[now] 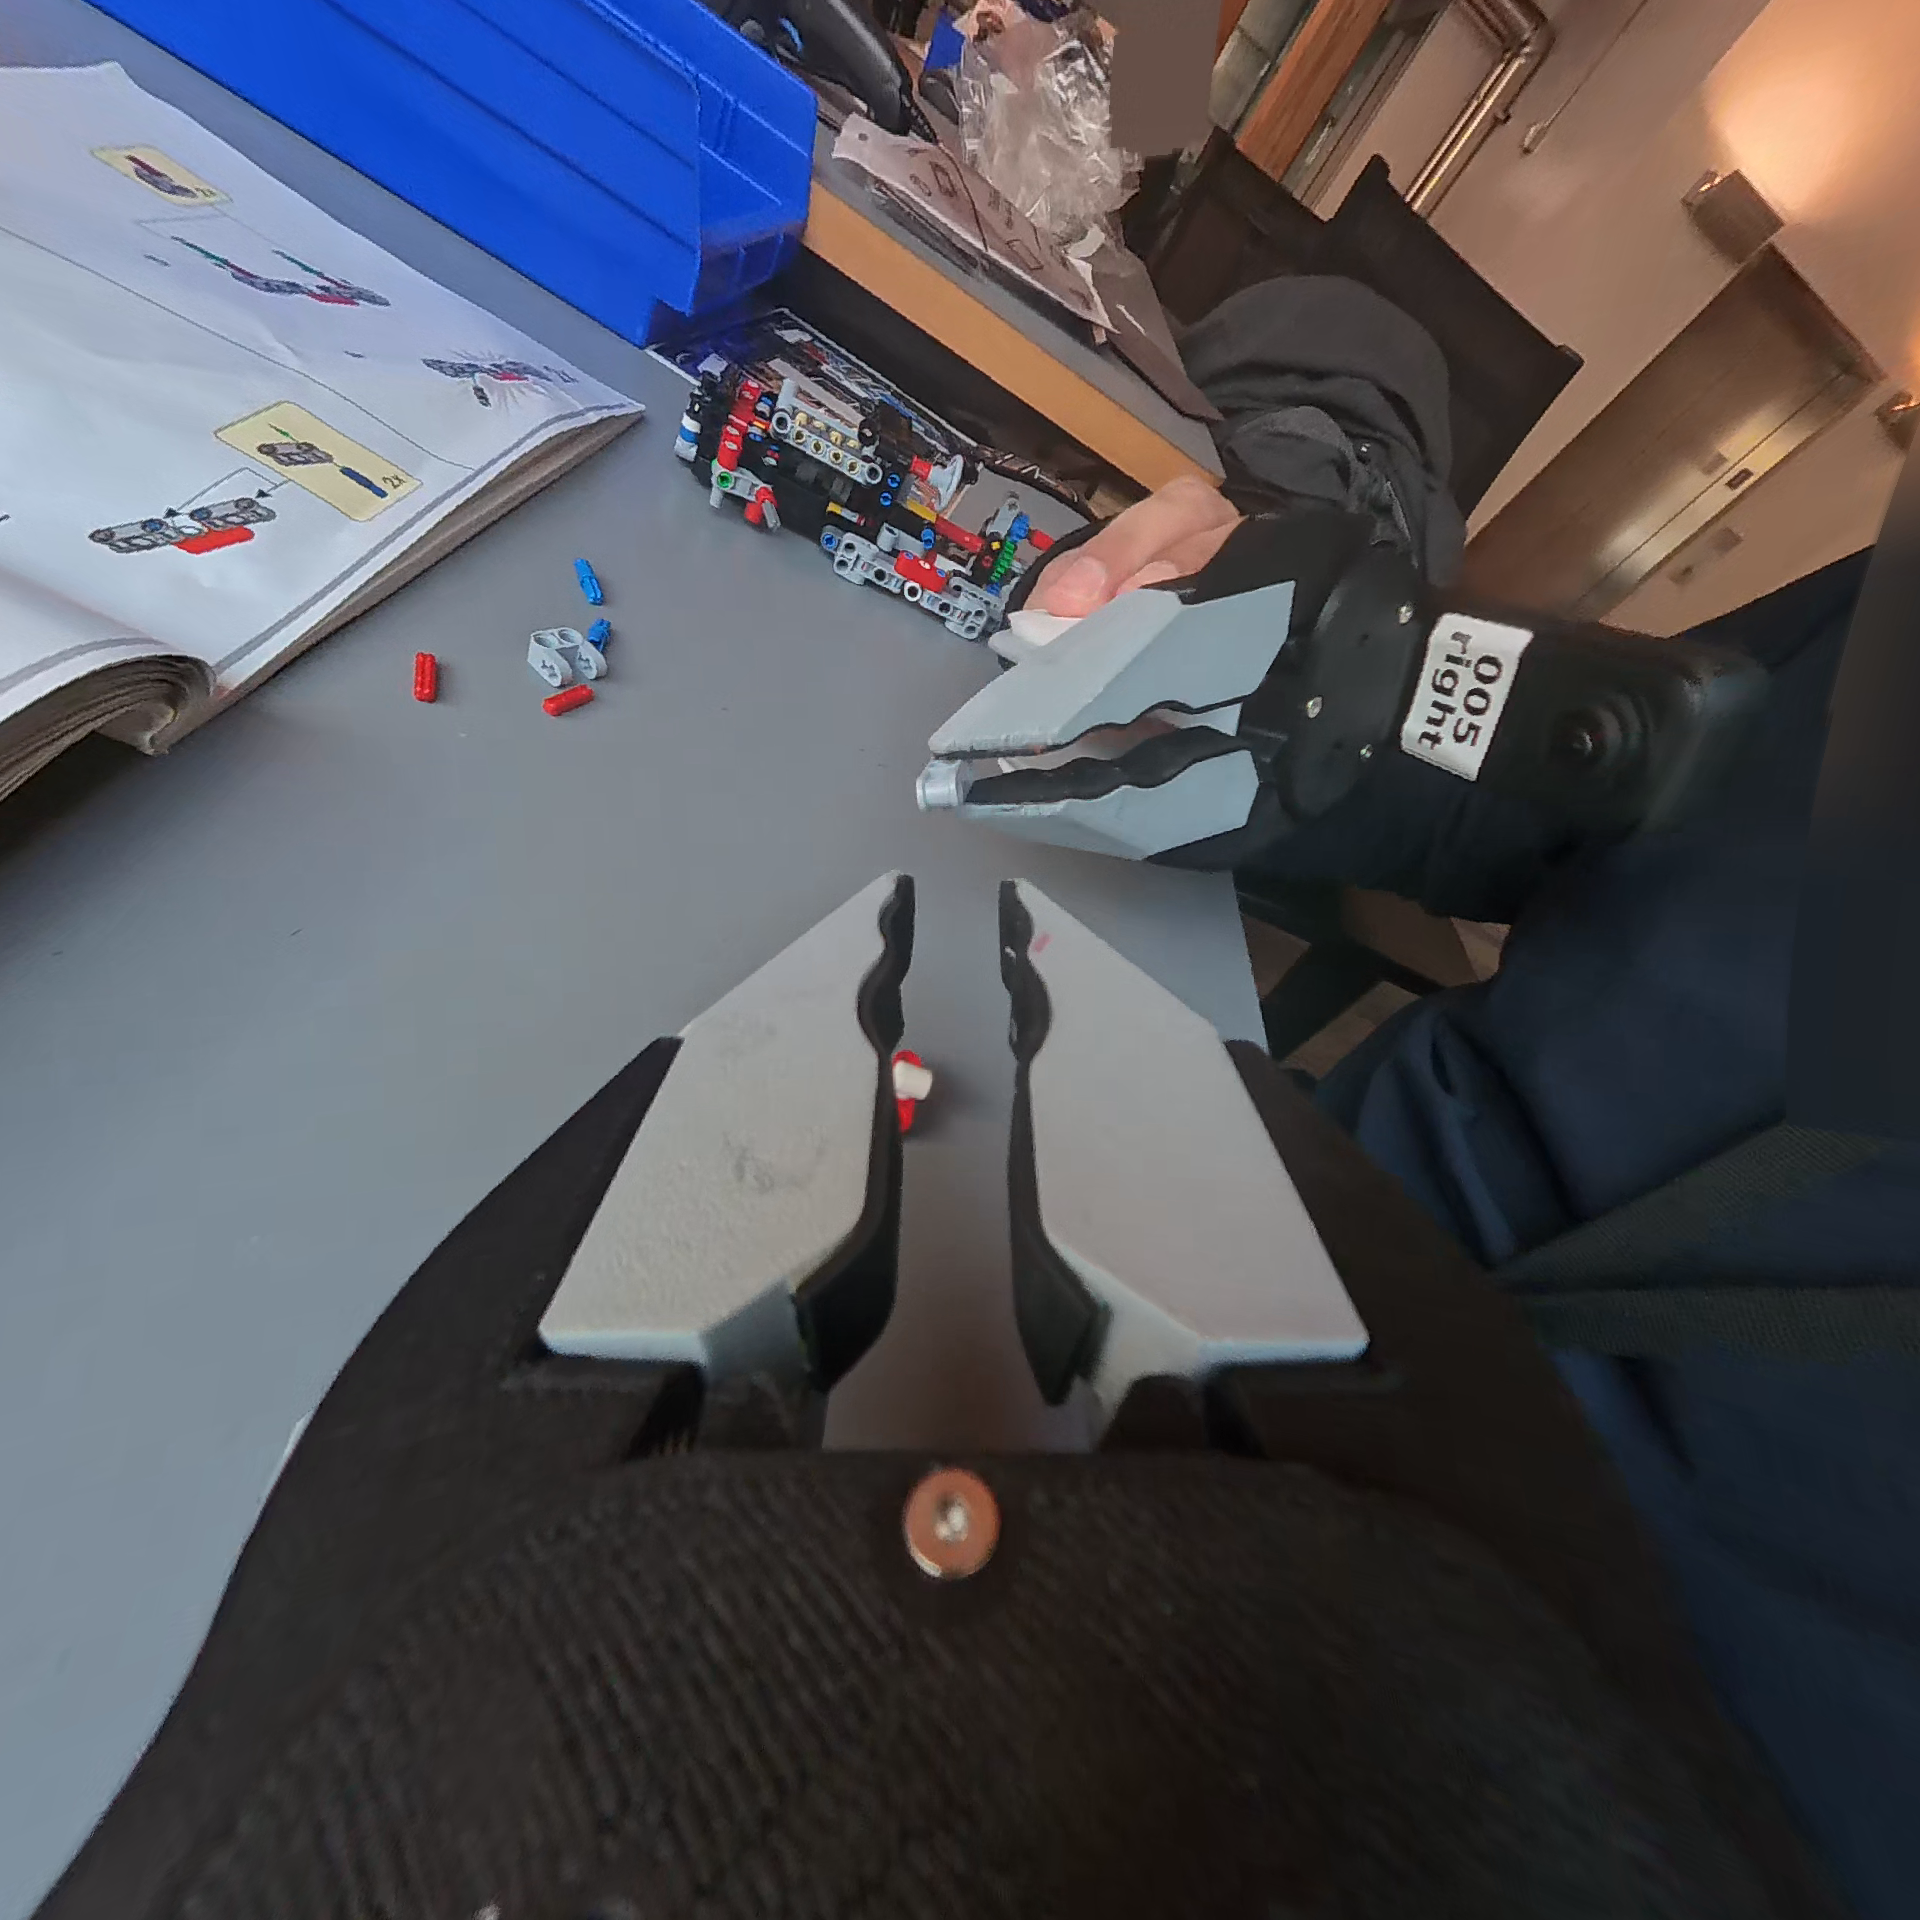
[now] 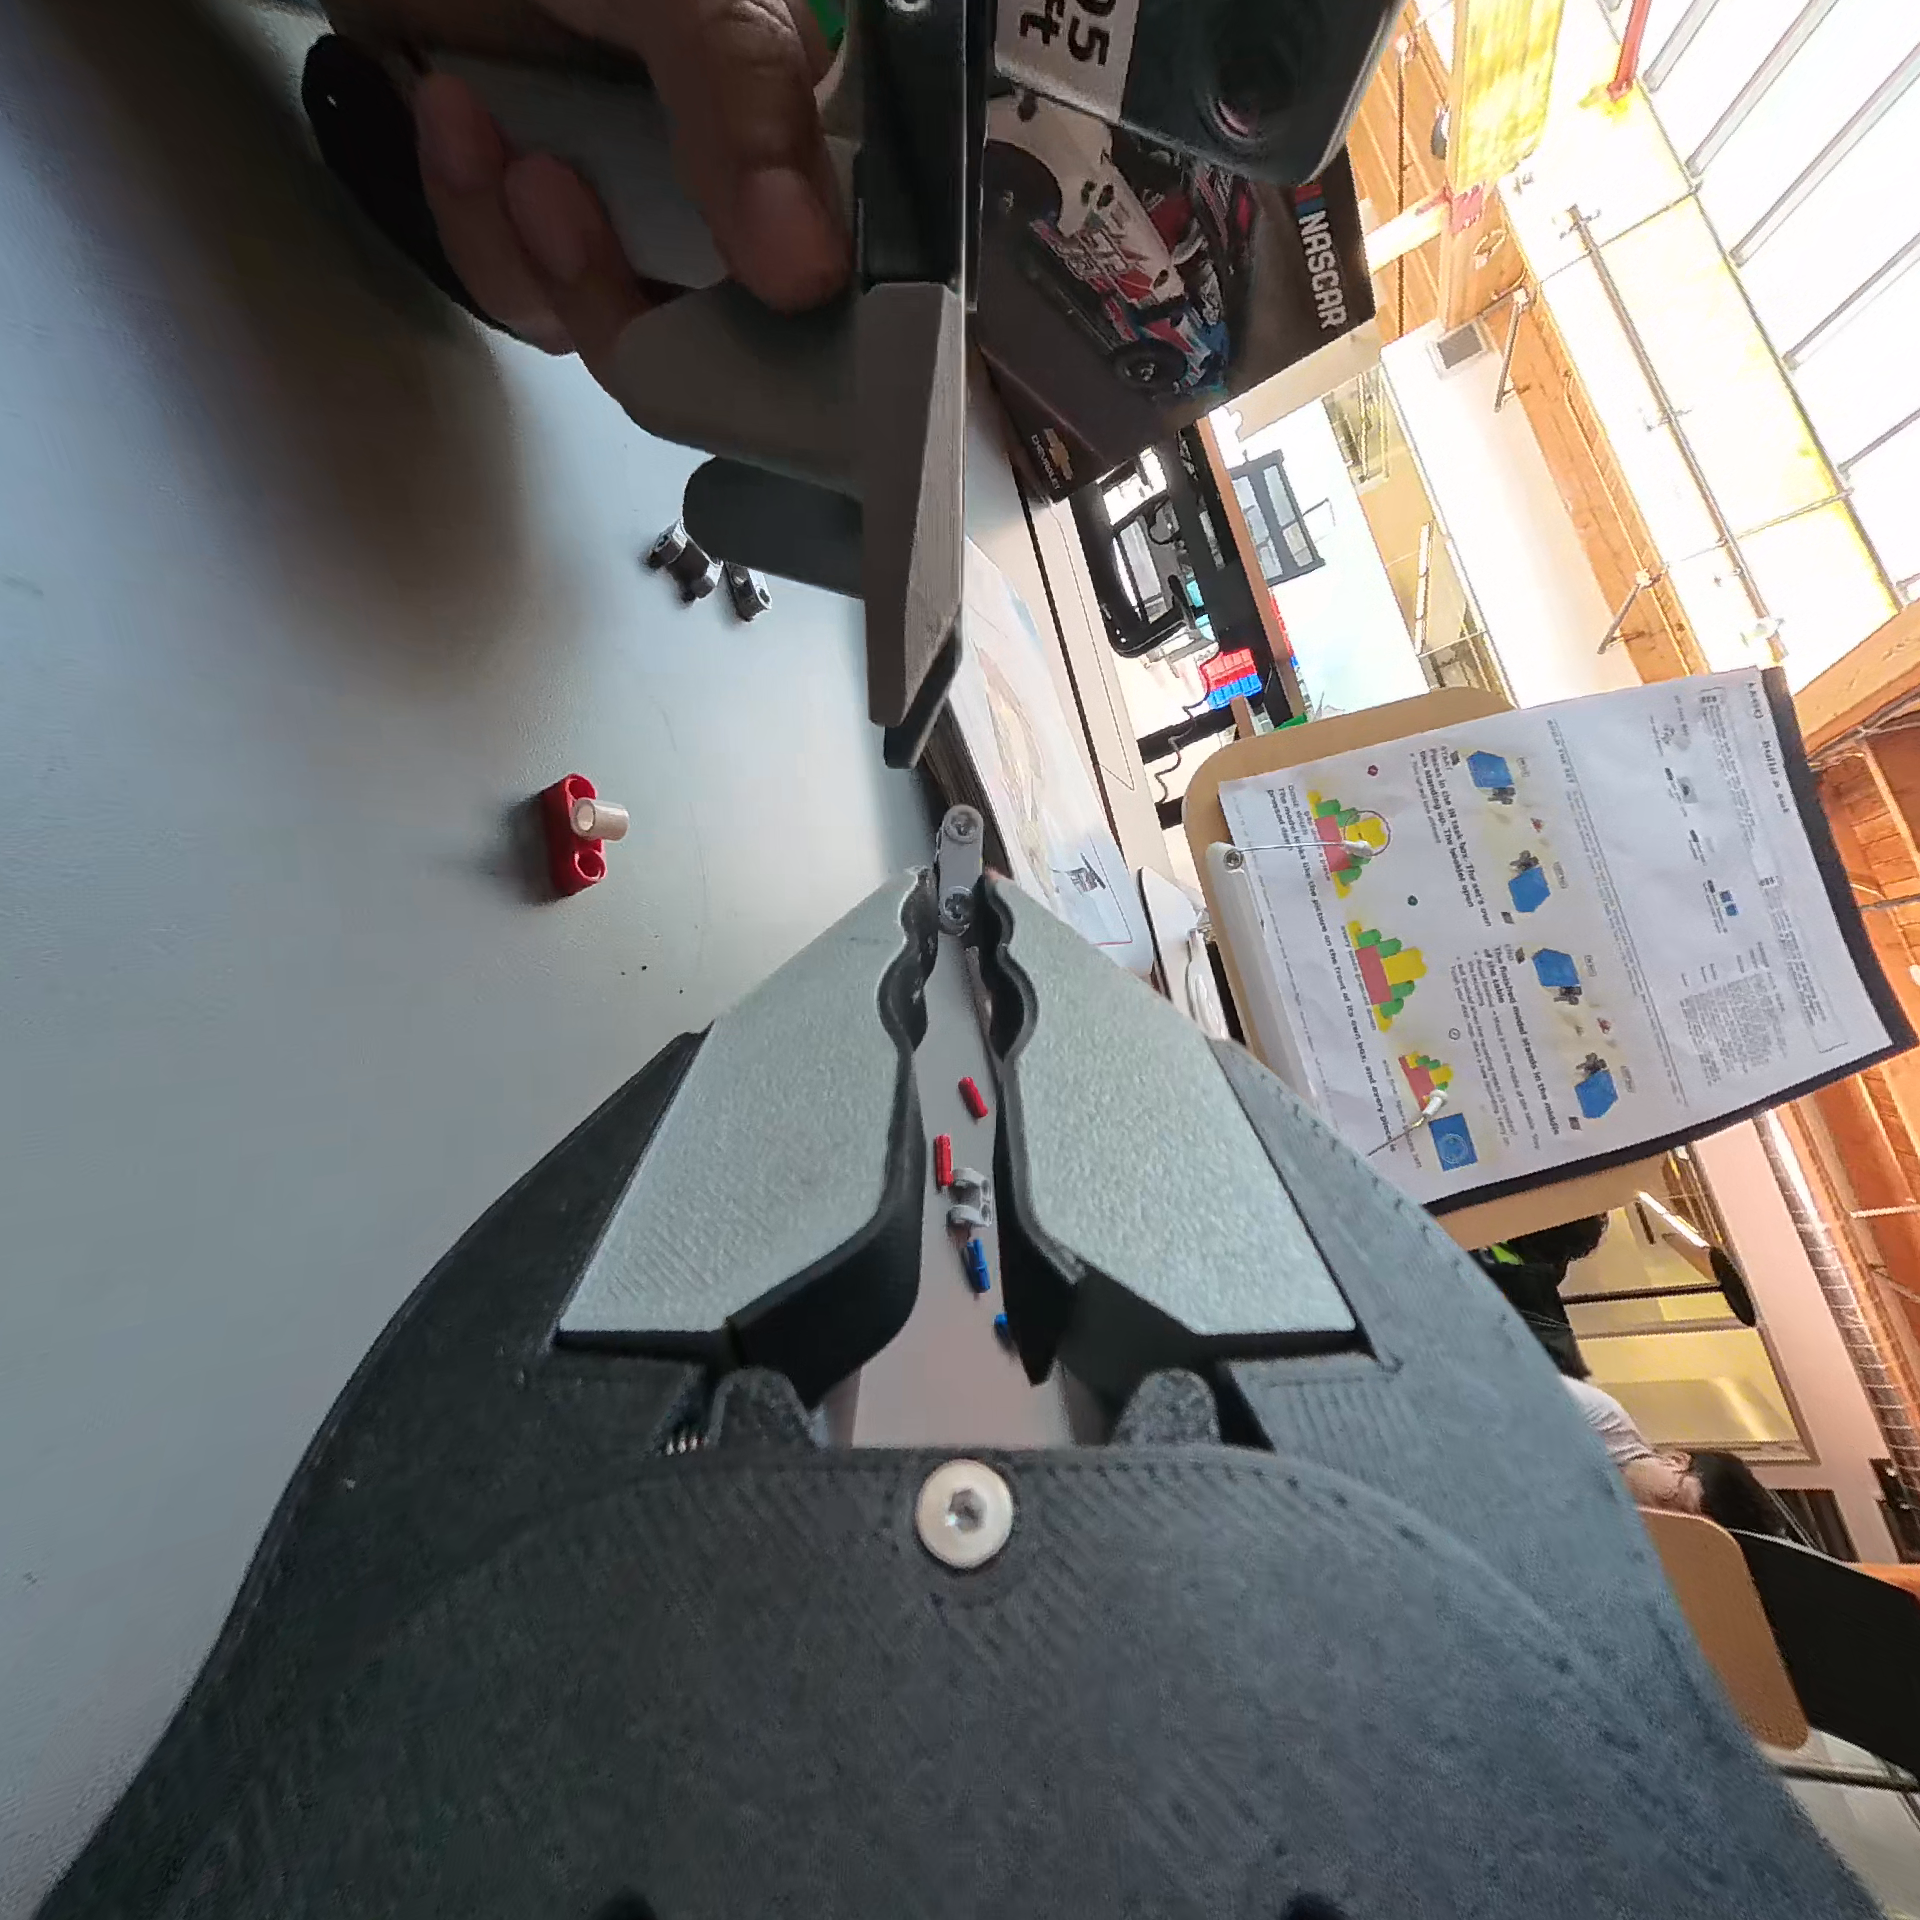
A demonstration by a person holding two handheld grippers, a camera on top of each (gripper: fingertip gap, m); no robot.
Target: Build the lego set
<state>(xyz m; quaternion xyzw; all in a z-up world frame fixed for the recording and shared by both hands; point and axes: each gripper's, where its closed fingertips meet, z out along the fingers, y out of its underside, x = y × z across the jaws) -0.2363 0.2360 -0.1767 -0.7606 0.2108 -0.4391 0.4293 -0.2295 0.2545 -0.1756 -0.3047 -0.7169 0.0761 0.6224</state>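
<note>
**Right gripper pinching grey two-hole connector; left gripper hanging open above red piece**

The right gripper (image 2: 954, 902) is clamping a small grey two-hole connector (image 2: 958, 864) at its very tips – the pads are pressing on the lower hole end, the other end is sticking out past the fingertips, long axis running along the fingers. In the left wrist view the same gripper (image 1: 940, 767) is coming in from the right side, held sideways by a gloved hand (image 1: 1132, 551), with the grey piece's round end poking out at the tip (image 1: 940, 787).

The left gripper (image 1: 956, 894) is sitting with its jaws apart, nothing between the pads at the tips. Down between its fingers, on the grey table (image 1: 416, 987), a red two-hole piece with a pale peg in it (image 1: 912, 1086) is lying just beside the left pad (image 1: 888, 997); whether it is touching that pad is not clear. In the right wrist view that red piece (image 2: 577, 847) is lying flat on the table, peg pointing out sideways, well left of the right gripper's tips – the left gripper is the nearer one to it.

Farther off on the table: loose red pins (image 1: 425, 675), a blue pin (image 1: 587, 582), a grey connector pair (image 1: 564, 655), a partly built model chassis (image 1: 831, 468), an open instruction booklet (image 1: 208, 416) and a blue bin (image 1: 520, 135). The right gripper's tips are pointing roughly toward the left gripper's tips, the two near but apart.
</note>
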